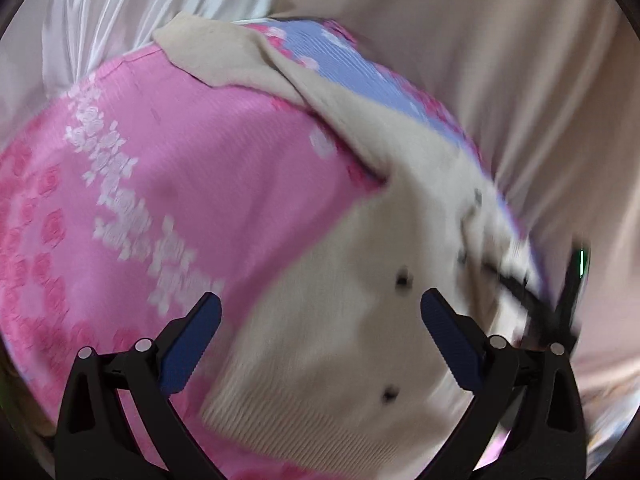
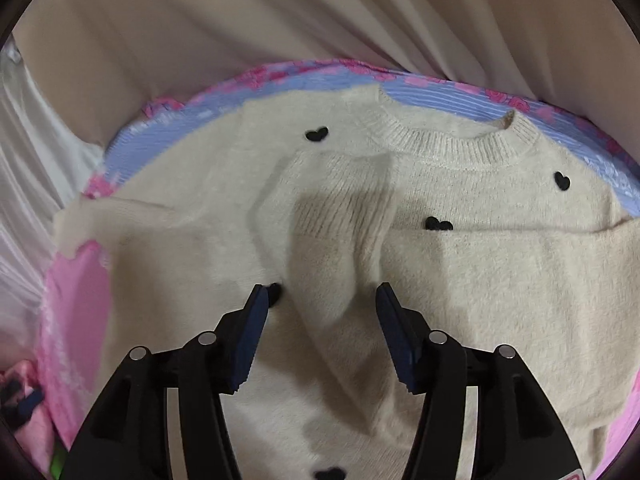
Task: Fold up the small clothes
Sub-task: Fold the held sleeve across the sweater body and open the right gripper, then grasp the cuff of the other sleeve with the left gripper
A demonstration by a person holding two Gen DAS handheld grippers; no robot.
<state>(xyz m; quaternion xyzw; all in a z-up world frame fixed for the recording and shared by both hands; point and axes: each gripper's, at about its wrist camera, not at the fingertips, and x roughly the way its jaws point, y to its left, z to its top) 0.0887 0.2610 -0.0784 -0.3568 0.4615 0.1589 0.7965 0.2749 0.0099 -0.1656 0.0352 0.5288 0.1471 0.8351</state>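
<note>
A small cream knit sweater [image 2: 460, 272] with little black hearts lies flat on a pink and lilac floral mat [image 2: 80, 300], collar [image 2: 460, 144] at the far side. One sleeve [image 2: 340, 224] is folded in over the chest. My right gripper [image 2: 322, 300] is open just above the sweater, its fingers either side of the folded sleeve's end. In the left wrist view the sweater [image 1: 340, 320] is blurred, with its other sleeve [image 1: 224, 56] stretched over the mat [image 1: 160, 200]. My left gripper [image 1: 320, 308] is open and empty above the sweater's ribbed hem.
Beige curtain cloth [image 2: 280, 20] hangs behind the mat, with white sheer fabric [image 1: 100, 8] at the left. The other gripper's dark body [image 1: 560, 312] shows blurred at the right of the left wrist view. Pink items [image 2: 24, 400] lie at the lower left.
</note>
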